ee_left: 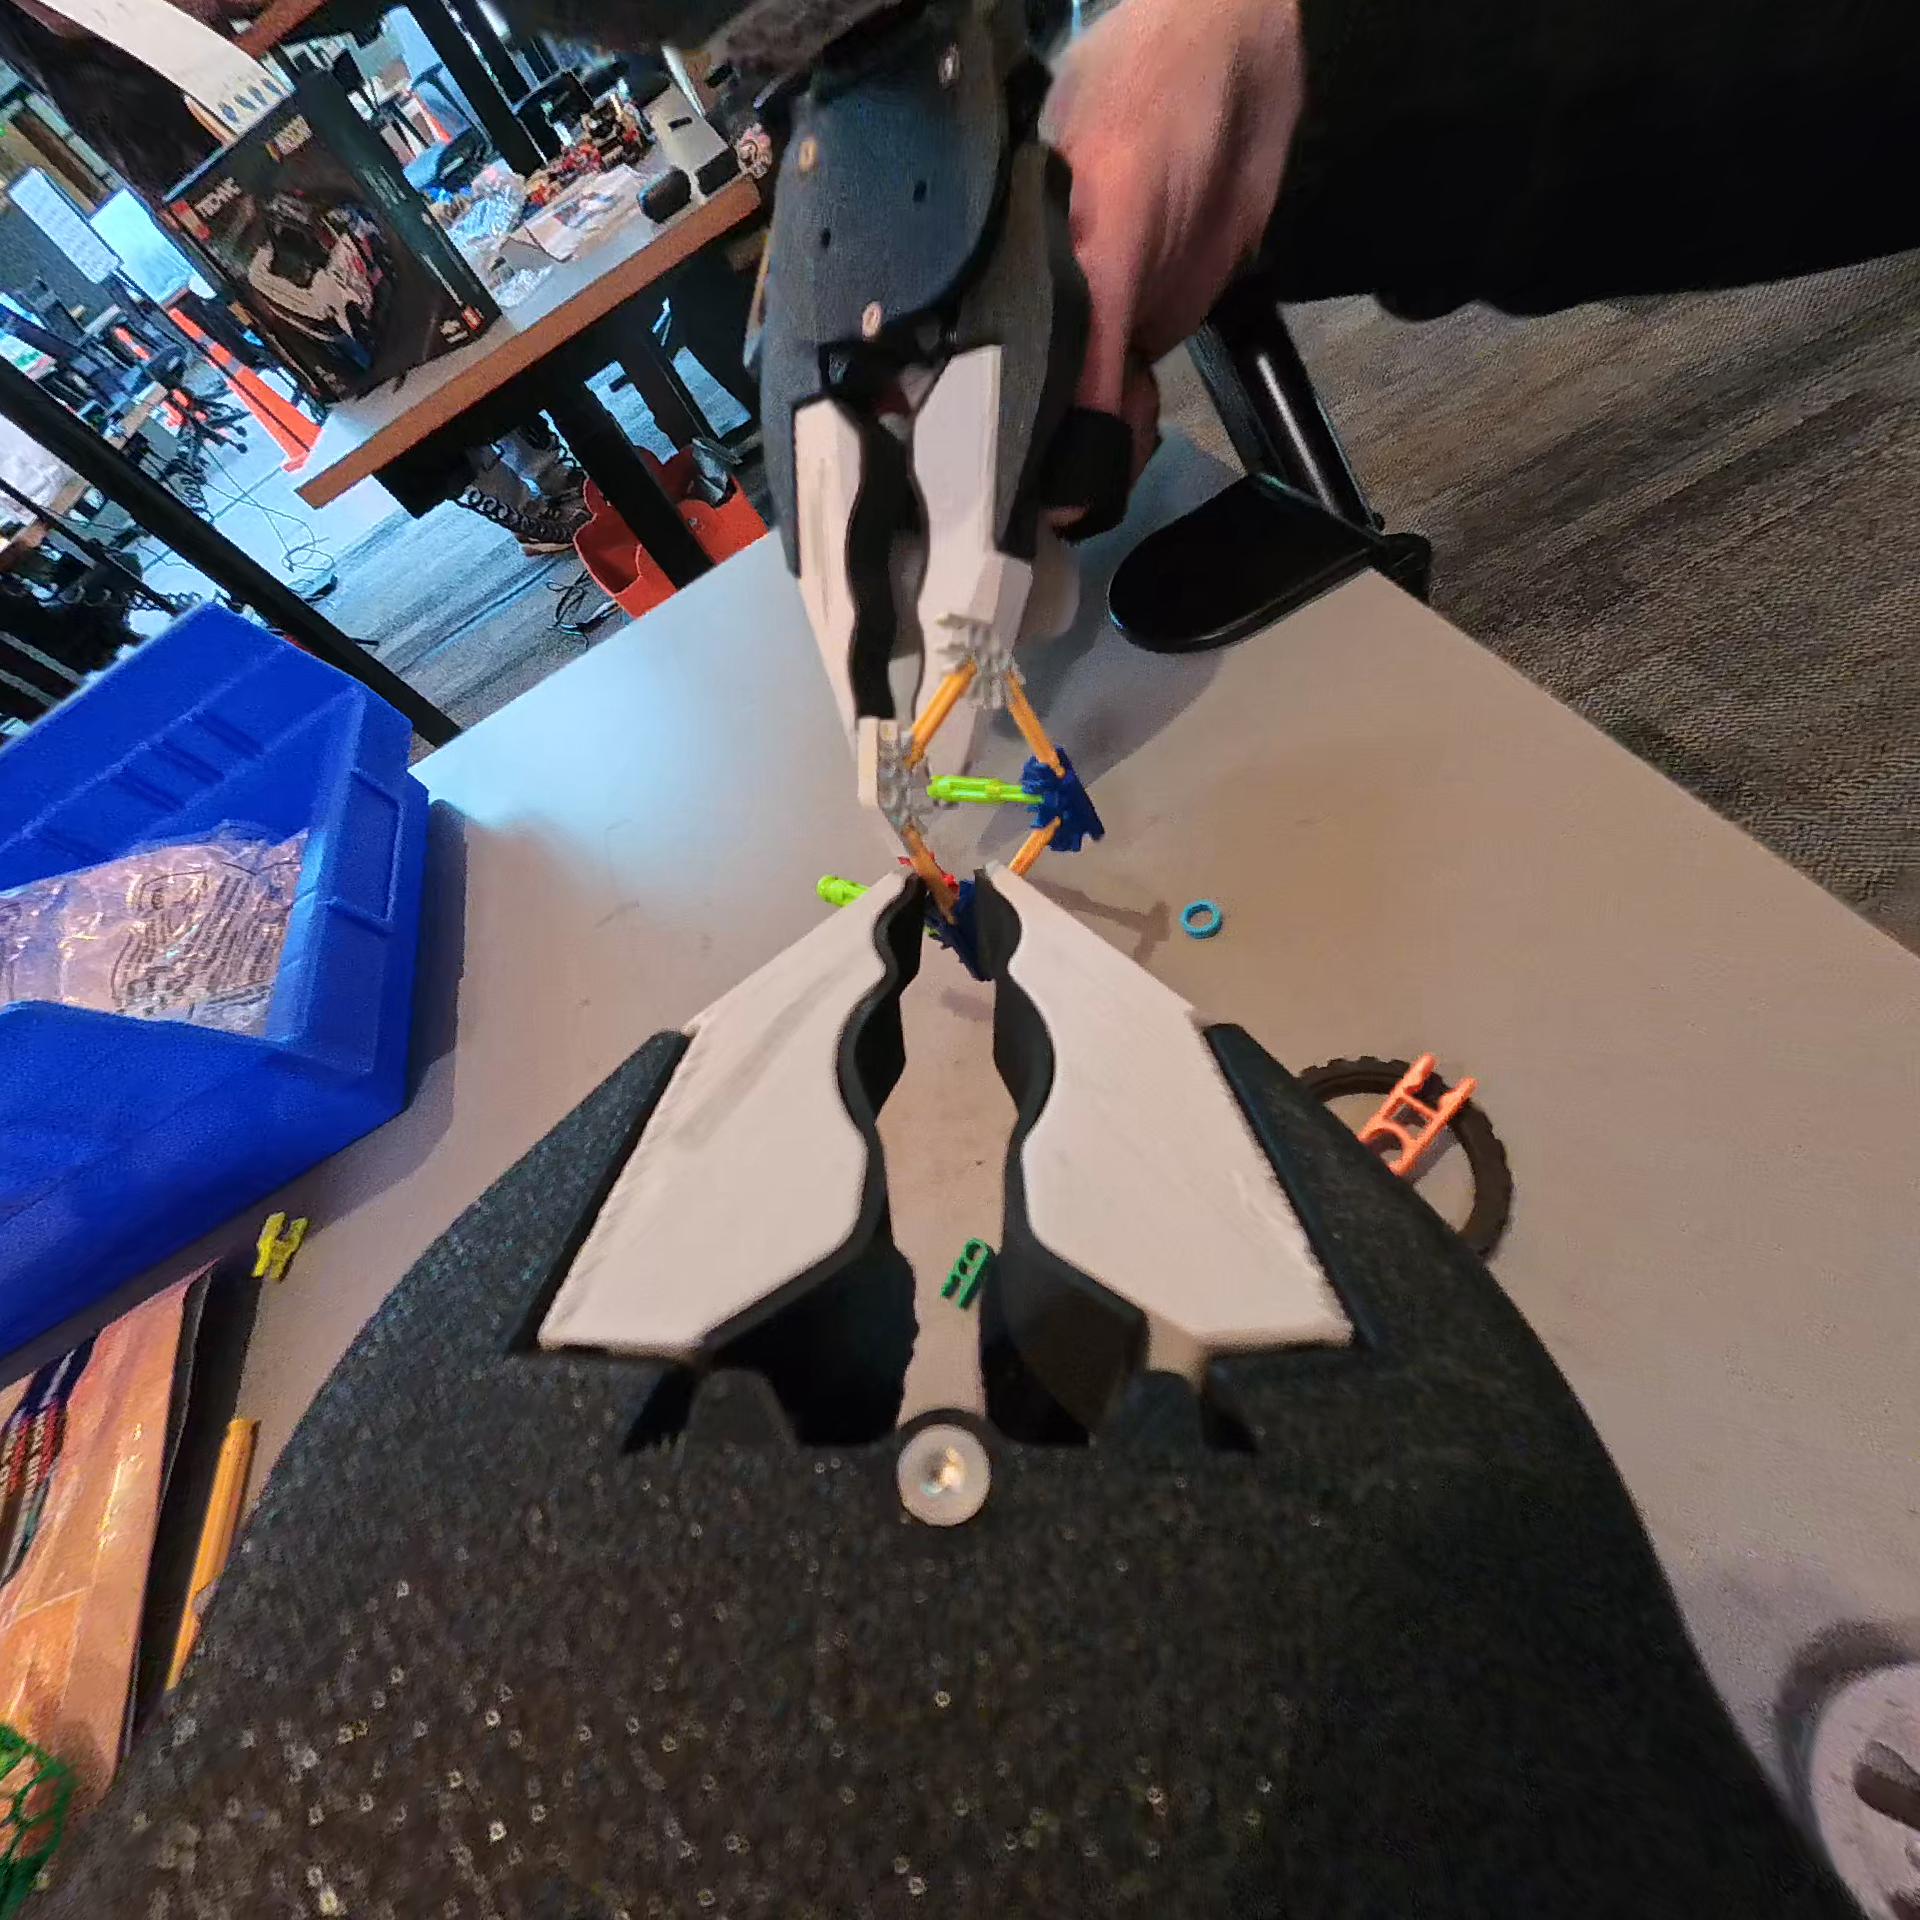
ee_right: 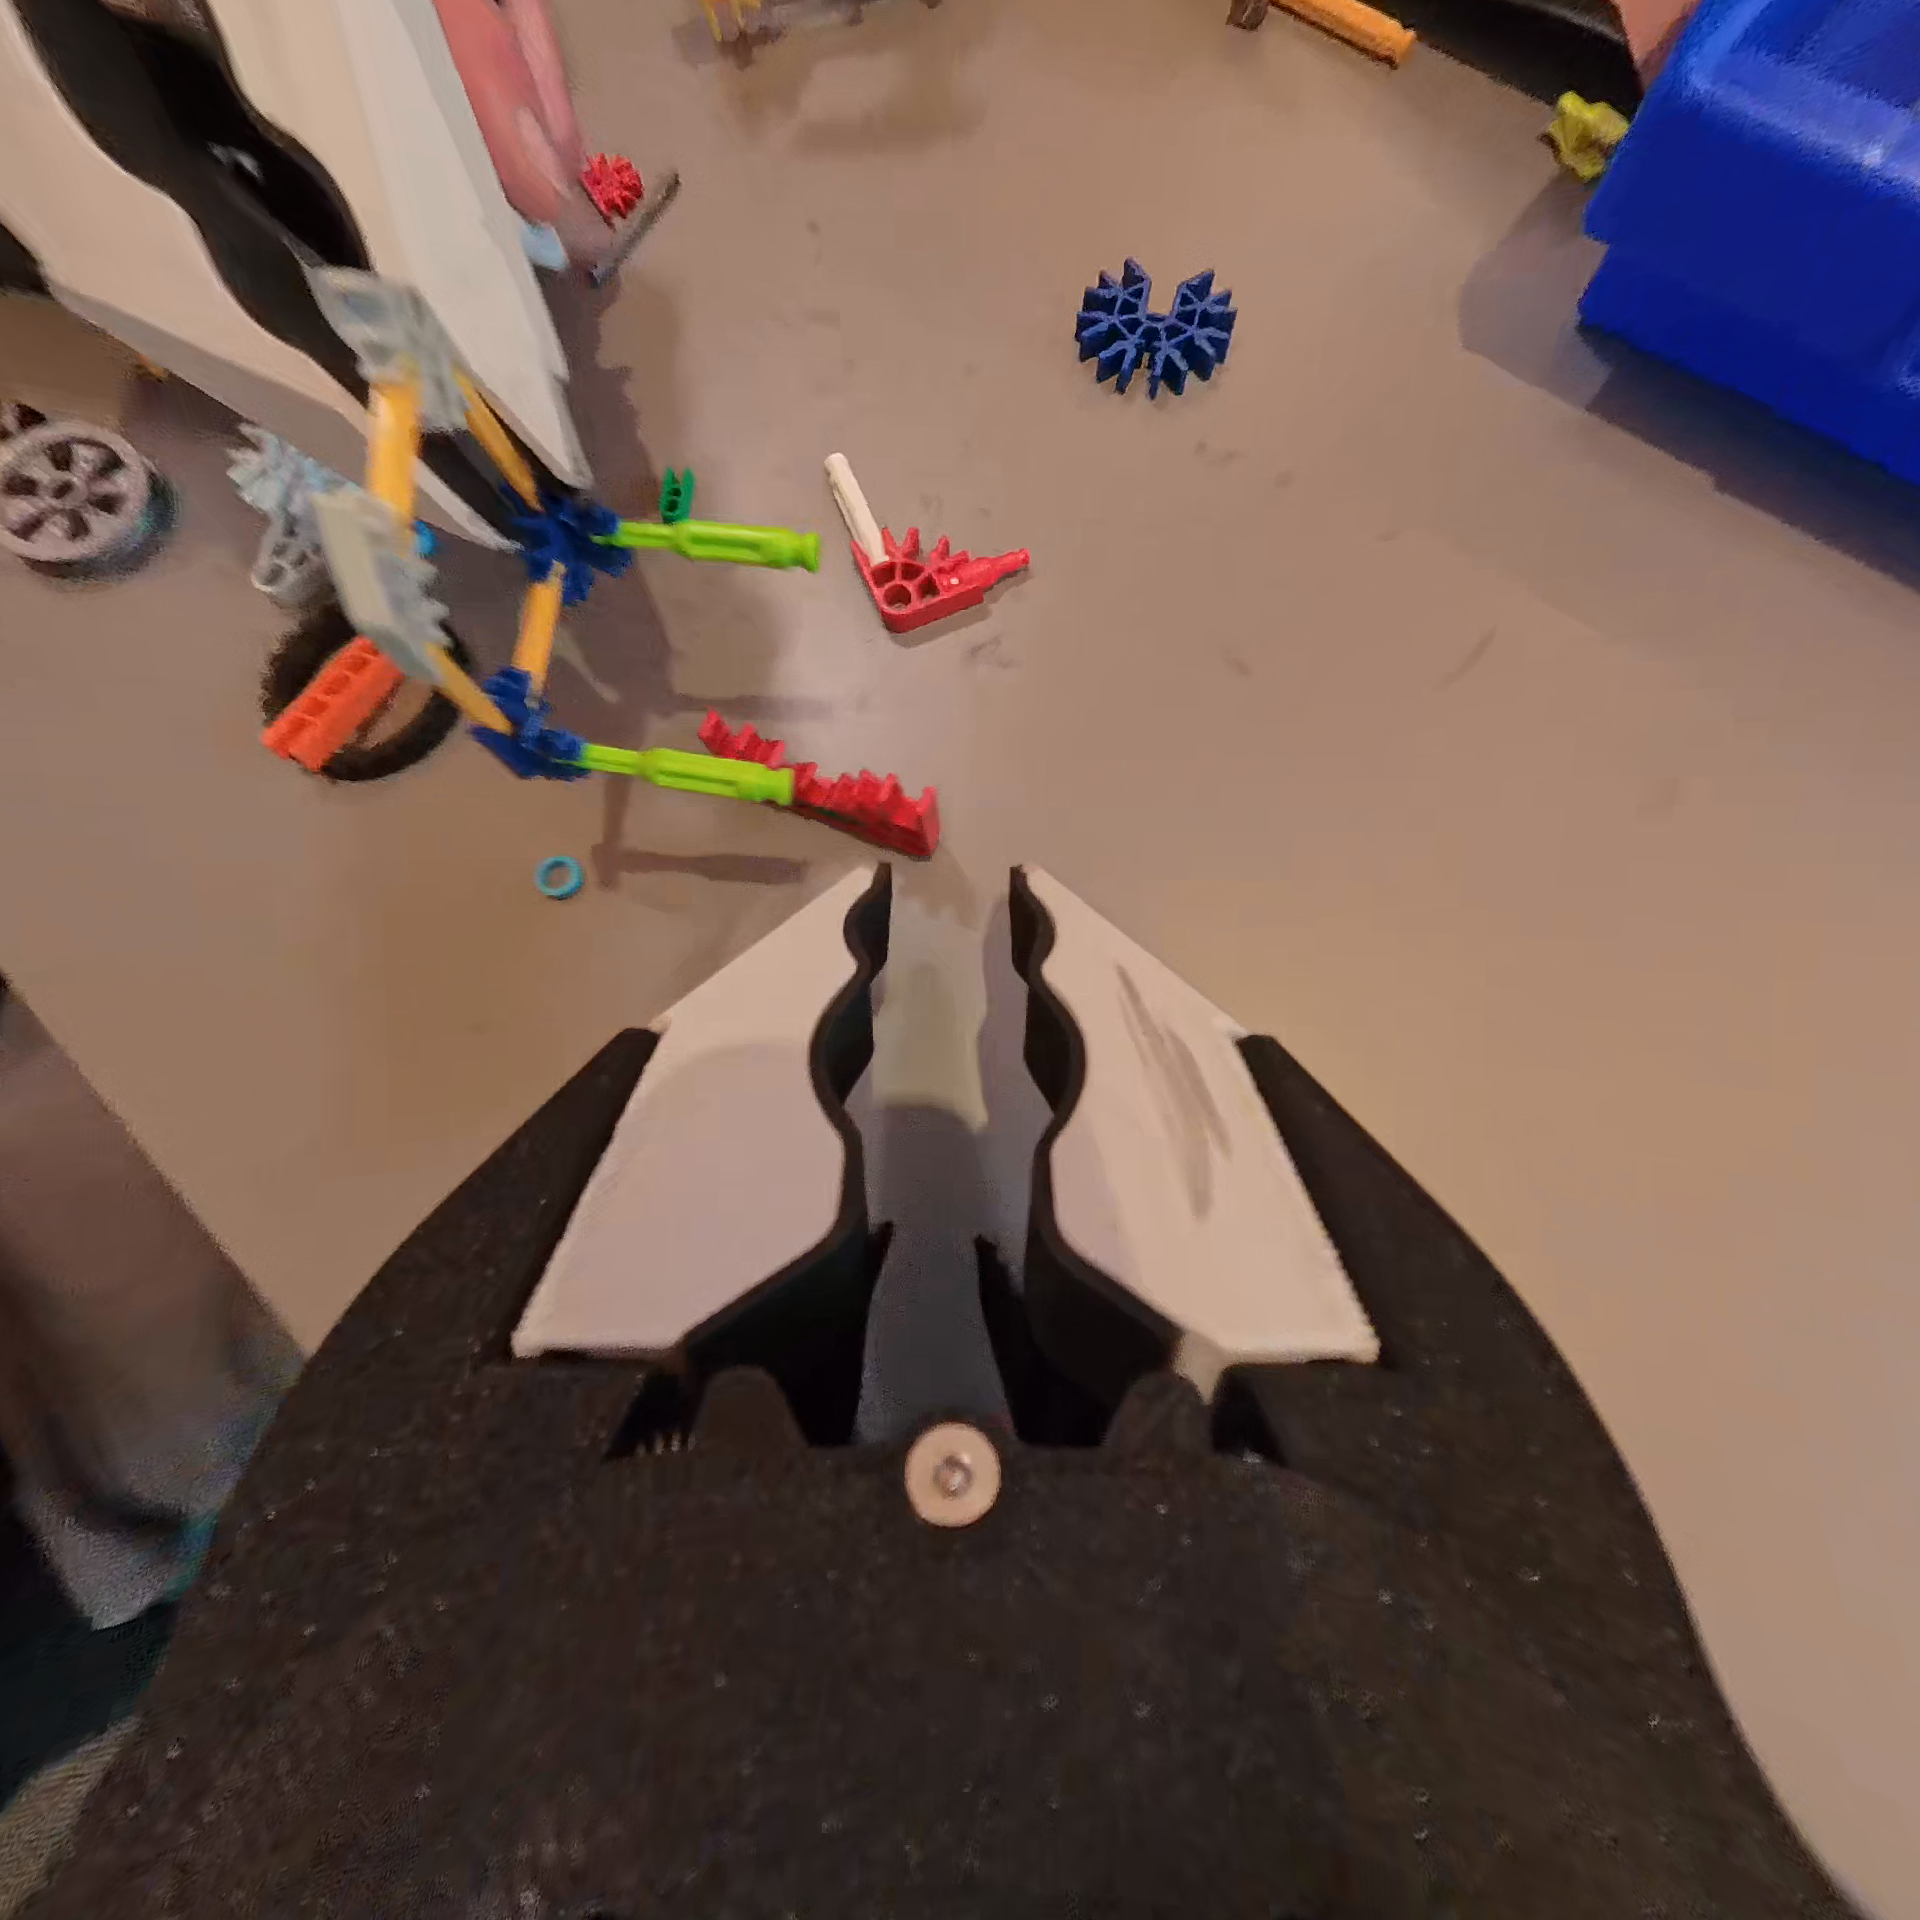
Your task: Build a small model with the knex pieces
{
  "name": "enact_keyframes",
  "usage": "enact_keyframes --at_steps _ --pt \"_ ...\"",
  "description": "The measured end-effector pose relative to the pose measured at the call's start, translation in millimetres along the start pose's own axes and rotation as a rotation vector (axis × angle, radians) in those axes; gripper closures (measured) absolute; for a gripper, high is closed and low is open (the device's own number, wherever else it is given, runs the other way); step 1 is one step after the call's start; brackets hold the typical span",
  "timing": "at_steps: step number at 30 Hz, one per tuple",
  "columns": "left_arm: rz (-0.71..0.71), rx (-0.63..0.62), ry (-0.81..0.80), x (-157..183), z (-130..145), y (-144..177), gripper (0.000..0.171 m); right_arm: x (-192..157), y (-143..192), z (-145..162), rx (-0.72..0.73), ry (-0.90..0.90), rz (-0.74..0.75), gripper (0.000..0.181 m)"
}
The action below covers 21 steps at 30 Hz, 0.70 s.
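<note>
Rod-and-connector frame (ee_left: 977,790) (yellow rods, blue + grey connectors, two lime-green rods sticking out) is held up over the grey surface (ee_left: 1455,831), its shadow falling just beside a teal ring (ee_left: 1201,916). Left tongs (ee_left: 948,894) are clamped on the frame's nearest blue connector, tips pinching it from both sides. Right tongs (ee_right: 951,878), gripped by a hand (ee_left: 1164,187), stand apart w/ nothing between them; in the left wrist view they sit just behind the frame's grey connectors, contact unclear. Ahead of the right tips lies a red toothed strip (ee_right: 852,795), farther on a red corner connector (ee_right: 925,582) w/ a white rod, then a loose blue connector (ee_right: 1155,327). Near the left tongs: small green clip (ee_left: 966,1270), black tyre (ee_left: 1475,1174) w/ an orange piece (ee_left: 1413,1112) on it. Blue bin (ee_left: 208,935) w/ a plastic bag sits at the surface's edge.
</note>
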State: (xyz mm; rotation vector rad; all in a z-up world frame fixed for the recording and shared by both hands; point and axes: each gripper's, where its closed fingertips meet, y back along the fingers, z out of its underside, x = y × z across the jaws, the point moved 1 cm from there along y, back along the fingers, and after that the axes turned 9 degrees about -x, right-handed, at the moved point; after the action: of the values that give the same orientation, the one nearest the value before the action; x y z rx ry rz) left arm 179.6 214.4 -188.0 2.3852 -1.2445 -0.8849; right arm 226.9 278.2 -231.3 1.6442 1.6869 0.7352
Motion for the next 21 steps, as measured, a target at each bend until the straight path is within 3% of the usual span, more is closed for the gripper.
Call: enact_keyframes --at_steps 7,11,21 --pt "-0.014 0.031 0.005 -1 -6 12 0.165 -9 -20 -3 -0.054 0.152 -0.068 0.153" --pt "-0.006 0.031 0.003 1 -6 10 0.165 -12 -19 0 -0.063 0.148 -0.069 0.164" --pt "-0.004 0.025 -0.004 8 -8 6 0.165 -30 -11 7 -0.06 0.125 -0.065 0.165"
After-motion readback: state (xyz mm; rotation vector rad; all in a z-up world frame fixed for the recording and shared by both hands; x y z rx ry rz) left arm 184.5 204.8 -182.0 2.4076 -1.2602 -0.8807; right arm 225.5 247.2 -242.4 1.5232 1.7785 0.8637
